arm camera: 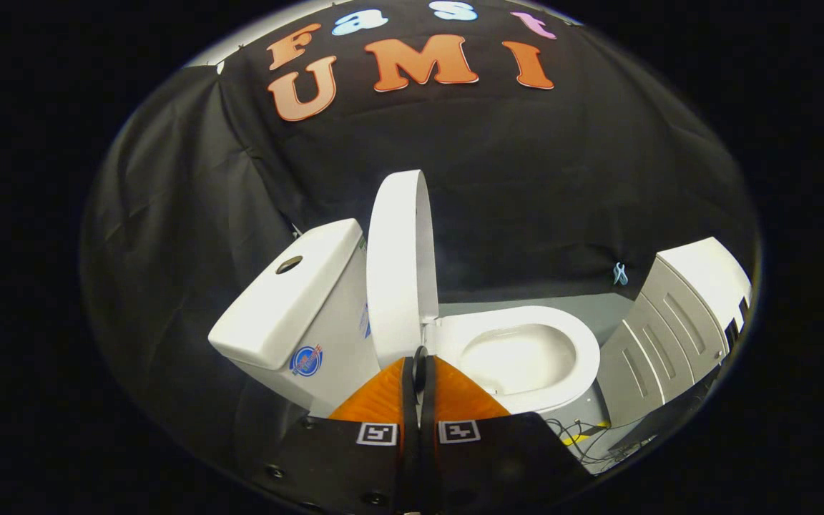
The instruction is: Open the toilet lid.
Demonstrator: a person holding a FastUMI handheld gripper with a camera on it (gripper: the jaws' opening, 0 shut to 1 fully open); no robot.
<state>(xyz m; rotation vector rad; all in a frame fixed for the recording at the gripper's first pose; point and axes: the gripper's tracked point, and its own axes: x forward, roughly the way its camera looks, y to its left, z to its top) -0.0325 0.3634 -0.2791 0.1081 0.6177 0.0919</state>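
Observation:
A white toilet stands just ahead of my fingers, seen from its side. Its lid (399, 265) is raised upright and leans close to the tank (290, 300), which has a flush button on top. The seat (584, 350) lies flat around the open bowl (519, 357). My gripper (419, 361) is shut, the two fingers pressed together with nothing visibly held between them. The fingertips sit right at the lid's lower edge, near the hinge; whether they touch it I cannot tell.
A white cabinet (677, 322) with louvred doors stands beyond the bowl's front end. Loose cables (576, 433) lie on the grey floor (584, 307) beside the toilet's base. Black cloth closes off the space behind the toilet.

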